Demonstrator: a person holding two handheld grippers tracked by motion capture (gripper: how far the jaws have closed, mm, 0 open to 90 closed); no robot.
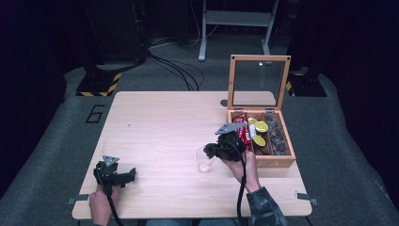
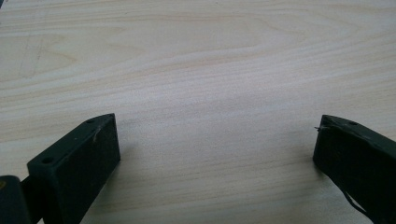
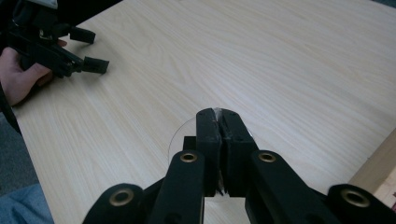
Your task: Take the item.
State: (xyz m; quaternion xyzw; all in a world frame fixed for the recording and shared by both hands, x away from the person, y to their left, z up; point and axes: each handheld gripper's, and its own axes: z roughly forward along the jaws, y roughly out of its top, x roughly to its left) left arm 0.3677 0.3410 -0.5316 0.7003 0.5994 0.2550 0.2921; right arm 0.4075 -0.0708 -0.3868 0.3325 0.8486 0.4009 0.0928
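A pale wooden worktop is seen from above, with a person's forearms coming in from the near edge. Each hand holds a black two-jawed claw.

The right claw sits near the worktop's right side, just beside a clear drinking glass that stands upright on the wood. In the right gripper view, this claw's jaws are pressed together with a thin sliver of the glass rim pinched between them; the glass's curved edge shows around and below the jaw tips.

The left claw rests low near the front left corner, well apart from the glass. In the left gripper view its jaws stand wide apart over bare wood, holding nothing.

Behind the right hand stands an open wooden box with a glass-paned lid raised upright. Its compartments hold red packets, yellow-lidded capsules and dark items too small to identify.
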